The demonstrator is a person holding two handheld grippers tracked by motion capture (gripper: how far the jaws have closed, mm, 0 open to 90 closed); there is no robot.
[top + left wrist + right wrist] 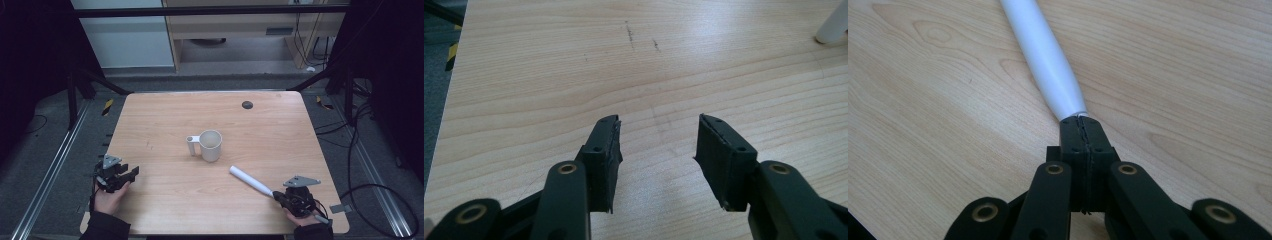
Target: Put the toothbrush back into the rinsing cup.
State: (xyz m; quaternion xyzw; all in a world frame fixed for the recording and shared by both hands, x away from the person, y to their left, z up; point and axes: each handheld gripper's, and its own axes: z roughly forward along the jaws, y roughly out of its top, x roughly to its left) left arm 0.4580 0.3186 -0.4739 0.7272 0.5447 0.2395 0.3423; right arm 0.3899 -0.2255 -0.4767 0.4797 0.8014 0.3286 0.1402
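Observation:
A white mug [212,145] stands upright near the middle of the wooden table [160,115], its handle pointing left. A white tapered stick [250,180] lies on the table in front of the mug and to its right. Its thin end runs into my right gripper [276,195]. In the right gripper view the jaws are pressed together on that thin end, with the stick [1045,55] stretching away from the right gripper [1080,120]. My left gripper [132,172] rests at the table's front left. It is open, and bare wood shows between the jaws of the left gripper [659,122].
A small black round disc [247,104] sits near the table's far edge. Dark floor, metal rails and cables surround the table. In the left gripper view a white object's edge [834,25] shows at the top right corner.

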